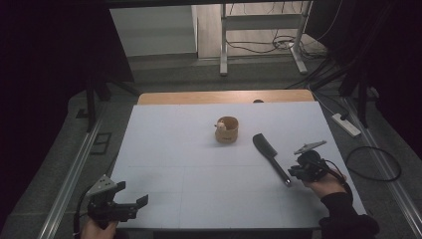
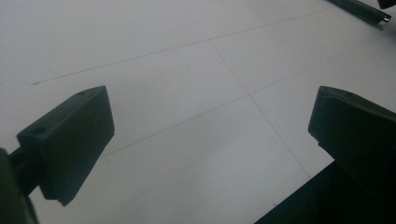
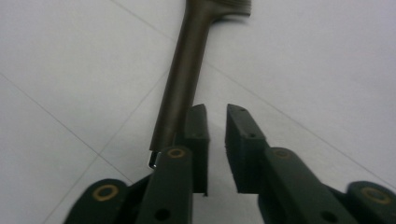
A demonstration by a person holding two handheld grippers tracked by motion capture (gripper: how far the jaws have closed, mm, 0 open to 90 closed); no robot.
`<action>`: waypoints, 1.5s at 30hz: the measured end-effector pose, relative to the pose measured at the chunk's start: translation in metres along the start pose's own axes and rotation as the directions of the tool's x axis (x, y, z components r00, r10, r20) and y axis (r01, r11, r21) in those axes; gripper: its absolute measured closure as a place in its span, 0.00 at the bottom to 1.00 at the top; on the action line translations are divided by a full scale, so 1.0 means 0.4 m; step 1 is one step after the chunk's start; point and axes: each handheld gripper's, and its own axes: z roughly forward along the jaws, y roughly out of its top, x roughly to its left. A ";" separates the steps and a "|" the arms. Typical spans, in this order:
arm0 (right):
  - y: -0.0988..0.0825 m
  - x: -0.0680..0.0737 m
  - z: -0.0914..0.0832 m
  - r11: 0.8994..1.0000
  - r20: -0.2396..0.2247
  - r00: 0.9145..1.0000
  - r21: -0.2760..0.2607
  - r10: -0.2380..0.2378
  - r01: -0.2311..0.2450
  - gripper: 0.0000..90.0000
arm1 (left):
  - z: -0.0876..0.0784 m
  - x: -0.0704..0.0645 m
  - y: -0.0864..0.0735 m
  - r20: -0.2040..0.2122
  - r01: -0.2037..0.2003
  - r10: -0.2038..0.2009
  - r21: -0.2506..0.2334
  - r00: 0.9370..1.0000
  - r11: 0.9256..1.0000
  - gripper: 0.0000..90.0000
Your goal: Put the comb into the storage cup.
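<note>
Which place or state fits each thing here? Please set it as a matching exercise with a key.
Things:
1. black flat brush with long handle
2. small round wooden cup
3. left gripper
4. right gripper

States:
A. fingers wide apart, nothing between them
B. stands mid-table, something pale inside
C. lies flat on the white table
D. fingers narrowly apart, beside the handle's end

Pairs: 1-C, 2-B, 3-A, 4-D

Out in the middle of the worktop [image 1: 164, 149] stands the cup [image 1: 227, 130], something small inside it. Just to its right and nearer the person lies the brush [image 1: 270, 157], handle end pointing at the right claw [image 1: 292, 173] close beside it. The left claw [image 1: 130, 199] sits at the near left corner, well apart.
</note>
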 end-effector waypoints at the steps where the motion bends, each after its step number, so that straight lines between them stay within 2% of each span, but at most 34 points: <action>1: 0.001 0.001 -0.007 1.000 -0.001 1.000 -0.013 0.004 -0.004 0.81 | 0.000 0.000 0.000 0.000 0.000 0.000 0.000 1.000 1.000 0.01; 7: 0.011 0.020 -0.034 0.998 0.006 1.000 -0.063 0.012 -0.012 0.59 | 0.000 0.000 0.000 0.000 0.000 0.000 0.000 1.000 1.000 0.01; 11: 0.024 0.029 -0.039 0.994 0.011 0.999 -0.105 0.045 -0.043 0.38 | 0.000 0.001 0.000 0.001 0.002 -0.002 0.000 1.000 1.000 0.01; 15: 0.036 0.031 -0.035 0.994 0.033 0.997 -0.088 0.063 -0.060 0.19 | 0.000 0.001 0.000 0.001 0.002 -0.002 0.000 1.000 1.000 0.01; 17: 0.042 0.030 -0.031 0.994 0.037 0.997 -0.084 0.072 -0.069 0.15 | 0.000 0.001 0.000 0.001 0.003 -0.003 0.001 1.000 1.000 0.01; 21: 0.052 0.034 -0.026 0.994 0.006 0.997 -0.076 0.074 -0.073 0.04 | 0.001 0.001 0.000 0.001 0.003 -0.003 0.002 1.000 1.000 0.01; 24: 0.063 0.041 -0.022 0.996 0.014 0.998 -0.067 0.056 -0.055 0.00 | 0.001 0.001 0.000 0.001 0.003 -0.003 0.002 1.000 1.000 0.01; 36: 0.093 0.051 0.001 0.999 0.022 0.999 -0.012 0.032 -0.032 0.00 | 0.001 0.001 0.000 0.001 0.004 -0.004 0.002 1.000 1.000 0.01; 45: 0.115 0.062 0.015 1.000 0.001 1.000 0.001 0.025 -0.025 0.00 | 0.001 0.002 0.000 0.001 0.004 -0.004 0.003 1.000 1.000 0.01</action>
